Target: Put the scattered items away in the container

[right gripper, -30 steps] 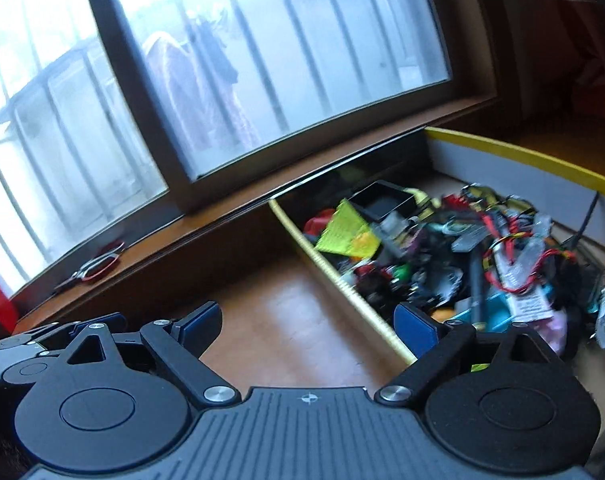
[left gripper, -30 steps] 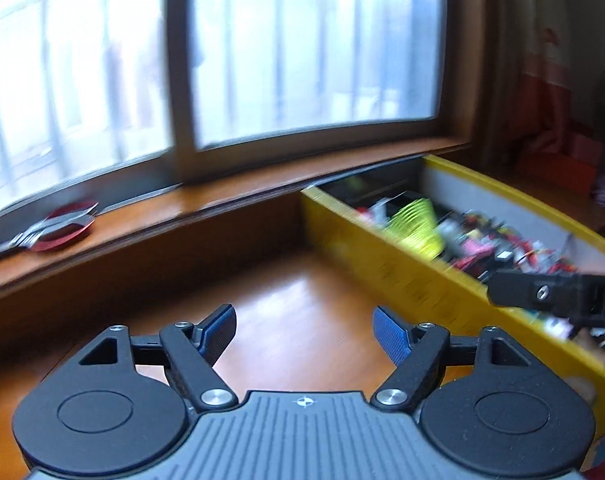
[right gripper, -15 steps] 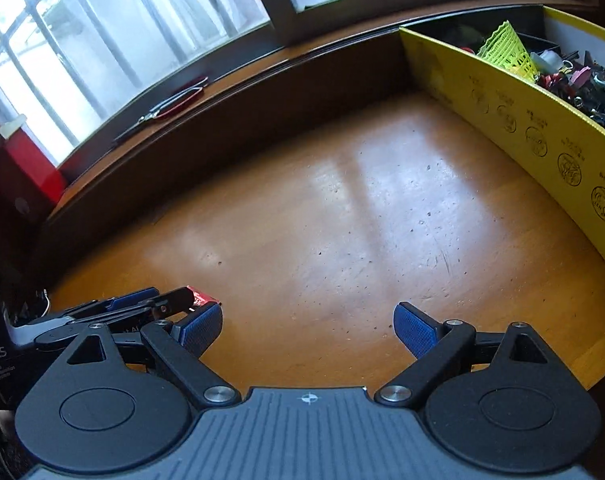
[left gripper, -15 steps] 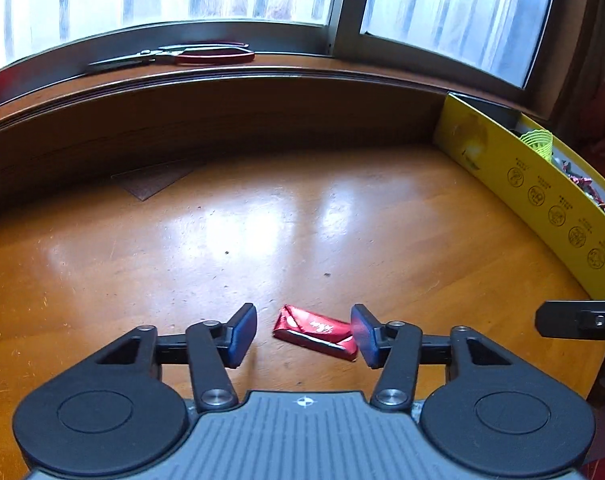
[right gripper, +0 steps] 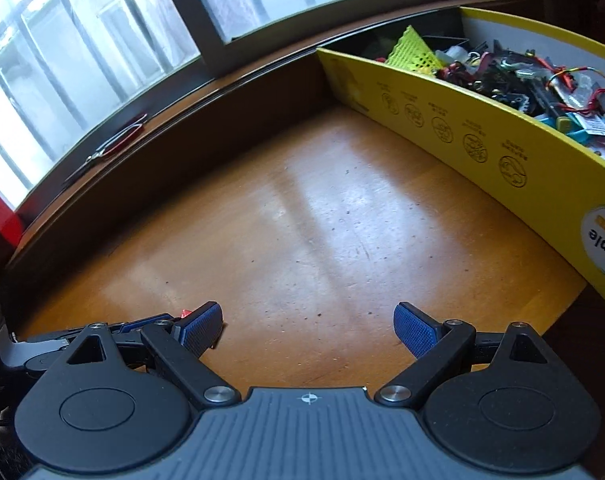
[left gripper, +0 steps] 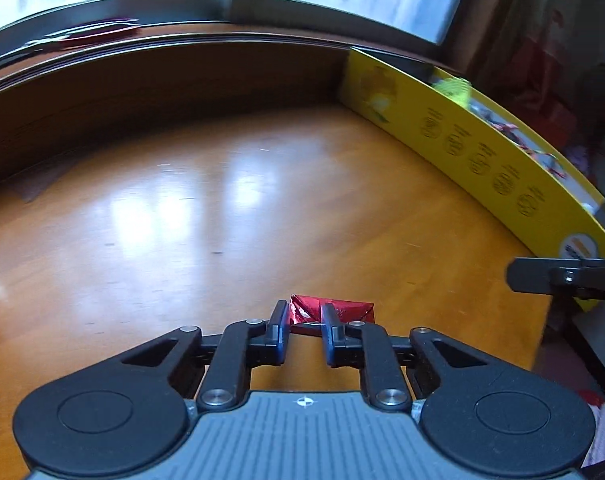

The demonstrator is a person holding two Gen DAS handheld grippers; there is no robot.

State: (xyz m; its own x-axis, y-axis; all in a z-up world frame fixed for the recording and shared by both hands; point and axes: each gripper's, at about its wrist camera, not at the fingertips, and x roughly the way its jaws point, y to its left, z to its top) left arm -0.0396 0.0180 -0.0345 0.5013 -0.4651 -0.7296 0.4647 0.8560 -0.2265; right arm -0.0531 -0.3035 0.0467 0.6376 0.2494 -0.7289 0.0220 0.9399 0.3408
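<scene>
Red foil candy wrapper (left gripper: 330, 312) sits clamped between the narrowed fingers of the left gripper (left gripper: 304, 322), its right end projecting past the right finger, low over the wooden tabletop (left gripper: 222, 208). Right gripper (right gripper: 308, 326) is spread wide, holding nothing, above the same tabletop. Yellow cardboard box (right gripper: 482, 136), filled with mixed clutter, stands along the right side, well apart from the wrapper. Red-handled scissors (right gripper: 114, 146) lie on the windowsill.
</scene>
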